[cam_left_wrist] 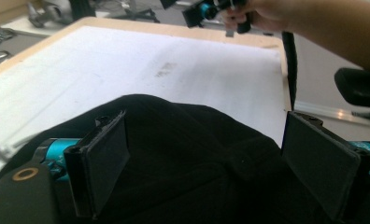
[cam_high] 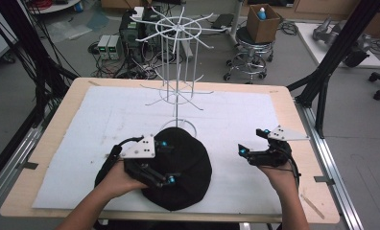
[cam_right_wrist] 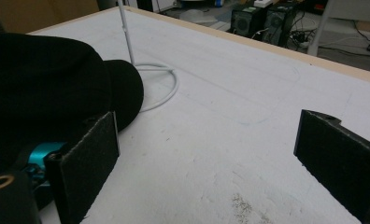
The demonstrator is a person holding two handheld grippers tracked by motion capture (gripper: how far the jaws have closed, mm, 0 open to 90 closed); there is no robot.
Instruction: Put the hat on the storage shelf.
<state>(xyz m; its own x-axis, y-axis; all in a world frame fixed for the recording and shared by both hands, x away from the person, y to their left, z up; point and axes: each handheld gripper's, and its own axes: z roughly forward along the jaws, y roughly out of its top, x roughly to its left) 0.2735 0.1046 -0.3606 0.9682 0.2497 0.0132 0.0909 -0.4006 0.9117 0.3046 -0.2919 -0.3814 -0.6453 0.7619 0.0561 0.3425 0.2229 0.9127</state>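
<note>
A black fabric cap (cam_high: 190, 163) lies on the white mat (cam_high: 236, 115) near the table's front, touching the base ring of a white wire display rack (cam_high: 177, 72). My left gripper (cam_high: 168, 162) hovers over the cap's left half, open. In the left gripper view the cap (cam_left_wrist: 197, 149) bulges between and below the spread pads (cam_left_wrist: 103, 163), which stand apart from the fabric. My right gripper (cam_high: 250, 142) is open over bare mat to the right of the cap. In the right gripper view the cap (cam_right_wrist: 47, 84) sits at the left and the rack's base ring (cam_right_wrist: 167, 88) behind it.
The wooden table edge (cam_high: 293, 110) frames the mat. Black frame posts (cam_high: 322, 76) stand at the right, cables and power boxes (cam_high: 109, 45) on the floor behind. A stool carrying a cardboard box (cam_high: 262, 24) stands beyond the table. Bare mat stretches at left and right.
</note>
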